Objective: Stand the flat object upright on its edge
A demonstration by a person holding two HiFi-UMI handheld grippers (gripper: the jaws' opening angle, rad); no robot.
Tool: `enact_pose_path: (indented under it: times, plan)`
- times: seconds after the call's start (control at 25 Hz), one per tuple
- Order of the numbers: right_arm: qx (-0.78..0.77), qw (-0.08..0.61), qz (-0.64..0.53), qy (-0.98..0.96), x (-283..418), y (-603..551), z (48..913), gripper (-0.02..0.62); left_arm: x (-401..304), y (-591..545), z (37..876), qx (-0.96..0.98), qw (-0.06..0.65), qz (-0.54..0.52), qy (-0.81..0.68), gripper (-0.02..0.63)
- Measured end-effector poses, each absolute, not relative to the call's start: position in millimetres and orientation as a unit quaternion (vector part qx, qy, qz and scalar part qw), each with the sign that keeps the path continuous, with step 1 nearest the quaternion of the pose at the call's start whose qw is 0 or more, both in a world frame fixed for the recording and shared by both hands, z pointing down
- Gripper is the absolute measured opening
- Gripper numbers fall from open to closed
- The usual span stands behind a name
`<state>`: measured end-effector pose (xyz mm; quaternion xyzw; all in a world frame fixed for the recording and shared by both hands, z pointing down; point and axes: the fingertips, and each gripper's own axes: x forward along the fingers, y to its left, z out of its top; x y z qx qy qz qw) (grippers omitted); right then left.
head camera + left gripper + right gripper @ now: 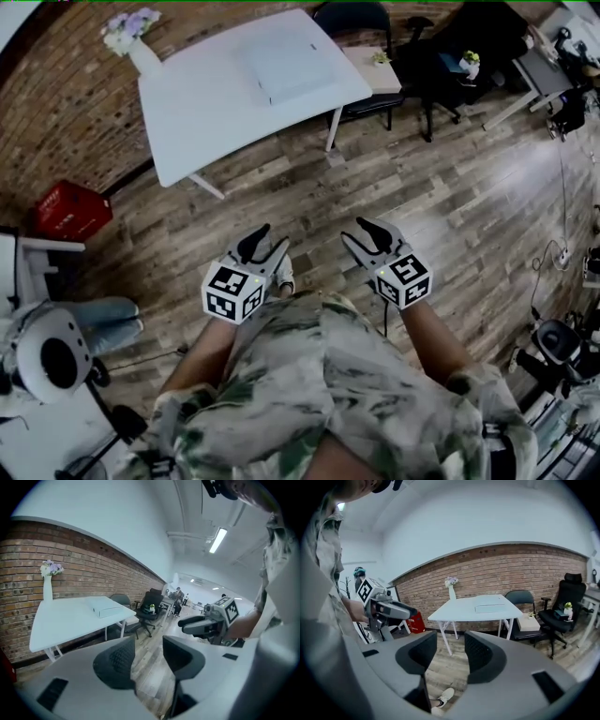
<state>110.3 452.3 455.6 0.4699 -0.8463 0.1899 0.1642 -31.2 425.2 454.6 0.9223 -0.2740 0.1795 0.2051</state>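
Right now the person is standing on the wooden floor, holding both tools low at centre frame. The left hand-held gripper is hanging released, jaws apart, with only floor showing between them. The right hand-held gripper is gaping too, gripping nothing. Up at top centre, the flat white object is lying flat on the white table, well apart from both grippers, and a vase of flowers is sitting at the table's upper-left corner.
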Motion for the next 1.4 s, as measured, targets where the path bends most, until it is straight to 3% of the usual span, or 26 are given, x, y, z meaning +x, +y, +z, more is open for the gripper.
enact_pose_path:
  times: [0.64,1.4]
  plan:
    - [0.497,0.19,0.203,-0.822,63.1,301.5,454.6,0.192,-91.8,261.2,458.0,0.926,0.224,0.162,-0.258,0.179]
    - [0.433,0.204,0.181,-0.859,110.0,101.8,458.6,0.178,-59.1,105.4,466.8,0.903,0.229,0.161,-0.325,0.179]
